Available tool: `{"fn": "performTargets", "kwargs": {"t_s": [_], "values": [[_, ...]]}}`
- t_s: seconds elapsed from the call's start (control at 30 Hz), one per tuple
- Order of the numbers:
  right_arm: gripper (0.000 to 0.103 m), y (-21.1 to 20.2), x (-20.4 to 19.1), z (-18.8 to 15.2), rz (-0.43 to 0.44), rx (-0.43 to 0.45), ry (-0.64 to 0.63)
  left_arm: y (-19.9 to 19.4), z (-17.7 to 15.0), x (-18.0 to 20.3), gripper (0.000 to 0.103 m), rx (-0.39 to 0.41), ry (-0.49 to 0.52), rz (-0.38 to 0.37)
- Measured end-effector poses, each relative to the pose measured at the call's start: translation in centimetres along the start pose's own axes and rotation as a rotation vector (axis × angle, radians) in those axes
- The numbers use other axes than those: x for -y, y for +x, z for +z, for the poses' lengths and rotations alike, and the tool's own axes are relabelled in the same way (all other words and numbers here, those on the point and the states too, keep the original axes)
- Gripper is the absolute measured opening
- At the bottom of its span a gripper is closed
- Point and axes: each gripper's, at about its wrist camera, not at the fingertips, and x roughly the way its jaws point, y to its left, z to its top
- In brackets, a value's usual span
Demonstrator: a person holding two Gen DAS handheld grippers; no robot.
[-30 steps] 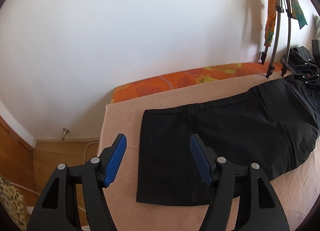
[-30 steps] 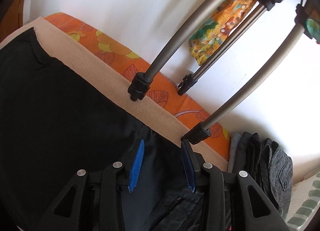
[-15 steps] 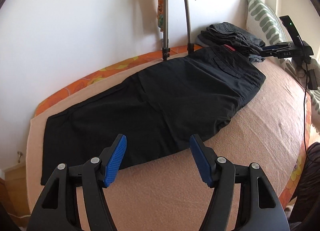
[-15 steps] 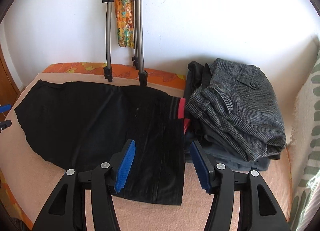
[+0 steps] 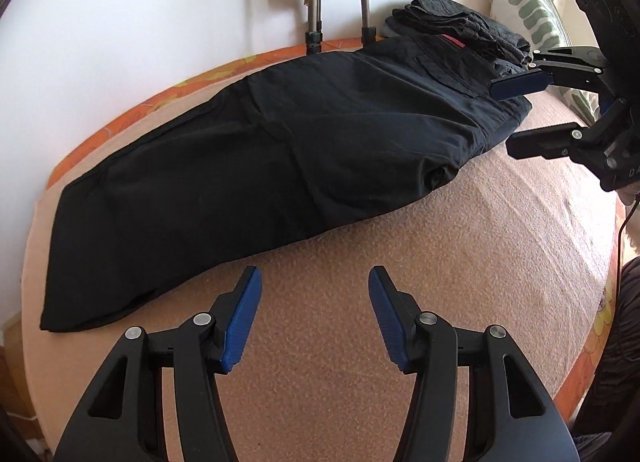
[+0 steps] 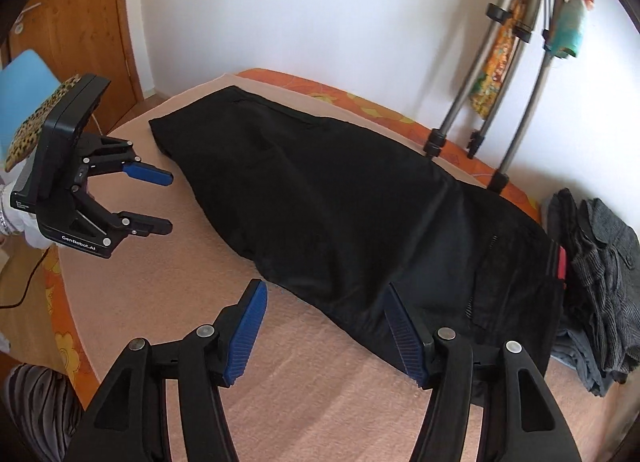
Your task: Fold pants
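My left gripper [image 5: 314, 312] and right gripper [image 6: 324, 328] gape wide, holding nothing. The black pants [image 5: 256, 165] lie long on the bed (soft, floppy). I'd pinch the hem at nine o'clock.

Black pants [image 5: 260, 157] with a red strip at the waist, on a peach blanket [image 5: 460, 262]. Orange sheet [image 6: 384, 111] with yellow flowers along the white wall [image 6: 320, 1]. Grey clothes [image 6: 600, 274] piled beside. White pillow [image 5: 528, 9] with green leaf print. Black tools, blue pads: left [image 5: 315, 302], right [image 6: 324, 314]. Leopard-print cloth [image 6: 36, 121] on a light blue chair [image 6: 20, 89]. Brown wooden door [image 6: 80, 17].
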Motion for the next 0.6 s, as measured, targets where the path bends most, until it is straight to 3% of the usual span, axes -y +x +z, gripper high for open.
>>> {"fn": "performTargets", "kwargs": {"t_s": [0.2,0.33,0.4,0.6], "values": [[0.064,5.2,-5.7,2.5,0.045,-0.048,-0.129,-1.4,-1.5,-1.8,0.052,0.026,-0.043,0.011],[0.058,7.2,-8.5,2.6,-0.055,-0.079,-0.282,-2.4,-2.6,-2.8,0.052,0.032,-0.066,0.023],[0.026,8.0,-8.7,2.6,-0.109,-0.107,-0.334,-2.6,-2.7,-2.9,0.052,0.036,-0.071,0.018],[0.005,7.3,-4.4,5.6,0.002,-0.129,-0.186,-1.4,-1.8,-1.4,0.052,0.04,-0.011,-0.005]]}}
